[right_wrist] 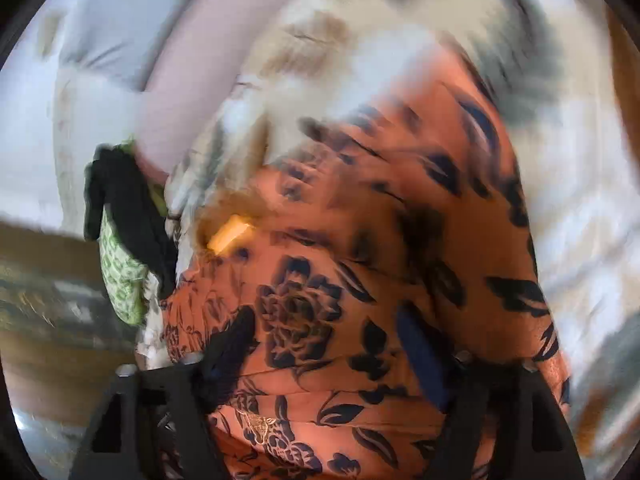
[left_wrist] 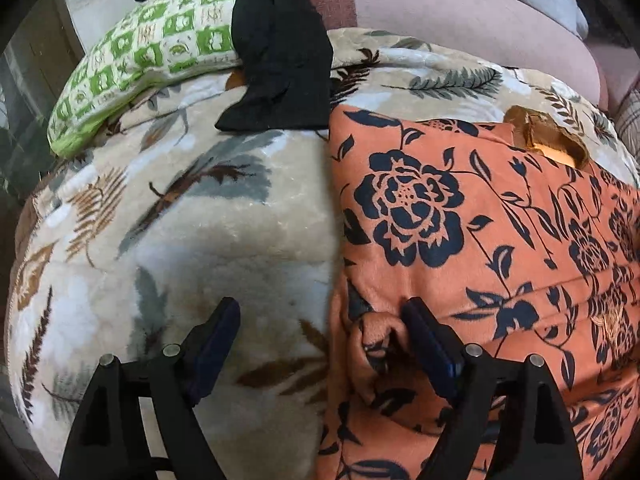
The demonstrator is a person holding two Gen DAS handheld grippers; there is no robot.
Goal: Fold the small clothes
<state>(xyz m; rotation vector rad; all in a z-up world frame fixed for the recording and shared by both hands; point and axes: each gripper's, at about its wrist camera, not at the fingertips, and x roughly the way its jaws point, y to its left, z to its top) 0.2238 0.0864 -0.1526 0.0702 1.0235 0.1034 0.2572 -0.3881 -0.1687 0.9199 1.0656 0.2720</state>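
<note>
**pixelmoth:** Two grippers are showing up here. Left gripper [left_wrist: 320, 320] is sitting wide open, its right finger pressing on the bunched left edge of the orange floral garment [left_wrist: 480, 240] while the left finger is hanging over the leaf-print blanket [left_wrist: 200, 220]. Nothing is getting pinched between them.

**rigwatcher:** And the right one?

**pixelmoth:** Right gripper [right_wrist: 326, 328] is spread open too, hovering over that same orange floral garment [right_wrist: 360, 280], fingers either side of a big navy flower. That view is smearing badly, so I can't tell if it's touching the cloth.

**rigwatcher:** Any bins or baskets?

**pixelmoth:** None I'm spotting. The garment is lying flat on the blanket, right half of the left view, with folds running across its near part and a tan neck opening [left_wrist: 548, 136] at the far corner.

**rigwatcher:** Other stuff around?

**pixelmoth:** Black cloth [left_wrist: 280, 60] is lying draped over a green-and-white checked pillow [left_wrist: 140, 64] at the far left, just beyond the garment's corner. Pinkish cushion [left_wrist: 460, 16] is sitting behind everything.
</note>
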